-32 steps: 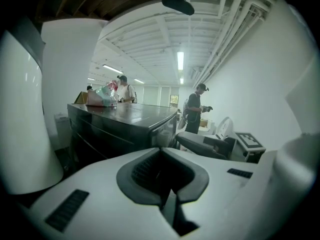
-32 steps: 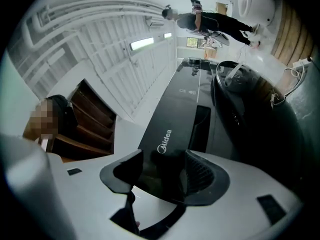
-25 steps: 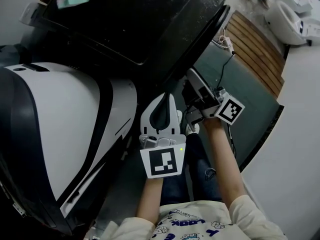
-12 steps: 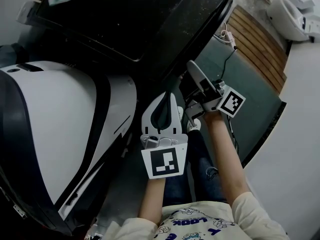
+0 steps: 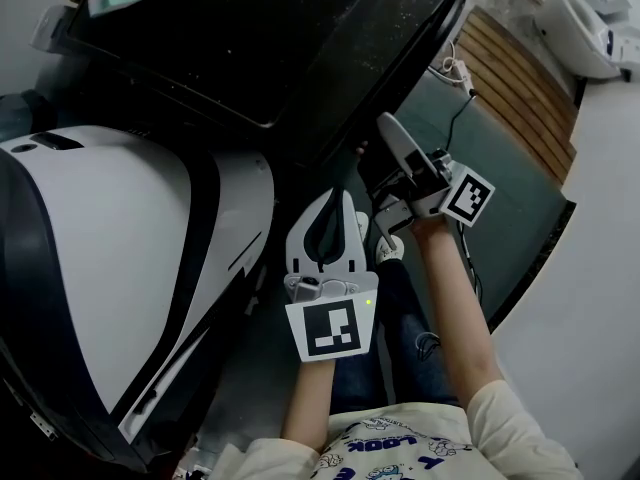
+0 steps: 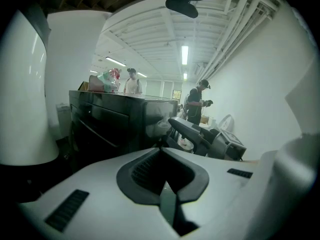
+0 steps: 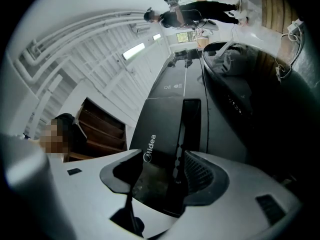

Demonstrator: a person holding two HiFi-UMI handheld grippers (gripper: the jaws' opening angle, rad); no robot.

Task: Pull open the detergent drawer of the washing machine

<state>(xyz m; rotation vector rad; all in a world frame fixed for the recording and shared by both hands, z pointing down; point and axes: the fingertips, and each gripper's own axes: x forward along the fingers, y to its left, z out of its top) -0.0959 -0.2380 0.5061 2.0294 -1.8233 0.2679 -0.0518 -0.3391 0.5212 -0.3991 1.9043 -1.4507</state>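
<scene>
A black washing machine fills the top of the head view. Its dark detergent drawer front, marked with a logo, fills the middle of the right gripper view. My right gripper is up against the machine's front edge. Its jaws stand apart on either side of the drawer front, and the ribbed right pad is still showing. My left gripper hangs lower, between the two machines, shut with nothing in it. It points toward the black machine.
A white washing machine stands close on the left. A wooden slatted panel and a cable lie on the floor to the right, with a white appliance beyond. People stand in the background.
My right gripper has moved up and forward to the black machine's front edge. The left gripper has shifted only slightly.
</scene>
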